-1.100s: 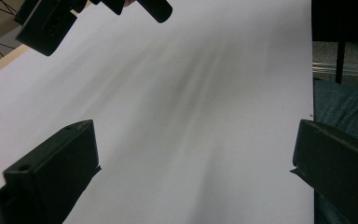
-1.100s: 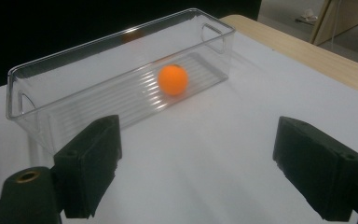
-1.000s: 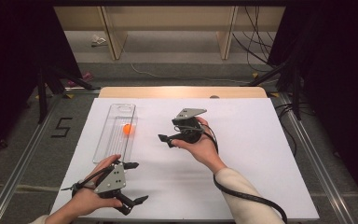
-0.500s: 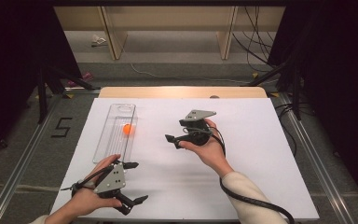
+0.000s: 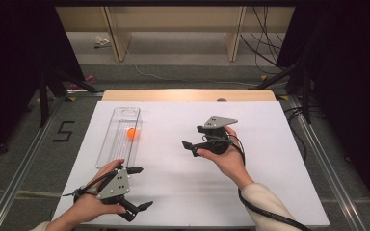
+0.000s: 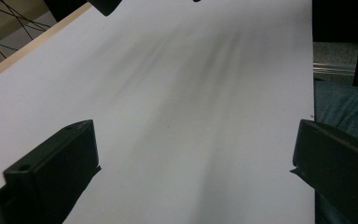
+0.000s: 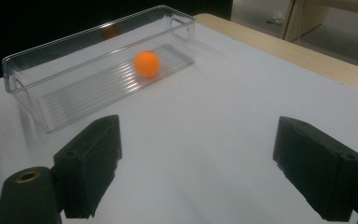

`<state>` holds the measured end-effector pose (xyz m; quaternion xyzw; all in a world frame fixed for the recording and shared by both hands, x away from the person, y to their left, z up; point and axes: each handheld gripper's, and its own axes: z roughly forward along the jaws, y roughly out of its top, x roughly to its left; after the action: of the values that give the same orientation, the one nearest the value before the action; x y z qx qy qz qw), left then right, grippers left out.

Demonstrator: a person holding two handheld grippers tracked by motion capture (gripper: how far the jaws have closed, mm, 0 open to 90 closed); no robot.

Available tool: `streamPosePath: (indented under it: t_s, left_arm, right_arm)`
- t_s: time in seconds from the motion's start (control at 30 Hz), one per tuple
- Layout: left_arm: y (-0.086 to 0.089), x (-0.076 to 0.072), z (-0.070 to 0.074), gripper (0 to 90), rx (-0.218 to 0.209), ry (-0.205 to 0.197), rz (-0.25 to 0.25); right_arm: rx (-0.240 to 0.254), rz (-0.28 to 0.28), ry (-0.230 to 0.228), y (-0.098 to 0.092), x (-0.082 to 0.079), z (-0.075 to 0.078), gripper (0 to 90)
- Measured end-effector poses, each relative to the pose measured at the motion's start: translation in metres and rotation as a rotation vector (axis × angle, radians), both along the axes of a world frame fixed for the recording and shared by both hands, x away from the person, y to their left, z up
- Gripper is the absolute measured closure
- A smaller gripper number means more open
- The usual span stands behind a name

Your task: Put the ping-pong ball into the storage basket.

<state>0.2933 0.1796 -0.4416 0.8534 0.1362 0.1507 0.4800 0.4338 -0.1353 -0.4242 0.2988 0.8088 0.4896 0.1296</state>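
An orange ball [image 5: 132, 133] [image 7: 147, 63] lies inside a clear plastic tray [image 5: 121, 114] [image 7: 25, 72] at the left of the white table. My right gripper [image 5: 191, 140] [image 7: 196, 168] is held above the table's middle, open and empty, with its jaws pointing left toward the tray. Near the front left edge my left gripper [image 5: 140, 188] [image 6: 193, 172] sits low over the table, open with nothing between its jaws, pointing right.
The white sheet [image 5: 270, 159] covers the table, with a wooden strip [image 5: 188, 95] along its far edge. A cable [image 5: 265, 216] trails from the right gripper past the person's sleeve. Dark stands [image 5: 294, 72] flank the table.
My right gripper has drawn back to the right, away from the tray, and stays open. The left gripper has barely moved.
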Motion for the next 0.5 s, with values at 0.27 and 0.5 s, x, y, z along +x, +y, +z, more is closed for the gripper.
streamPosePath:
  t_s: [0.27, 0.5]
  left_arm:
    - [0.0, 0.0, 0.0, 0.0, 0.0, 0.002, 0.0]
    - [0.0, 0.0, 0.0, 0.0, 0.0, 0.002, 0.0]
  right_arm:
    - [0.001, -0.017, -0.008, -0.012, -0.005, 0.002, 16.3]
    - [0.001, -0.037, -0.013, -0.026, -0.011, 0.003, 16.3]
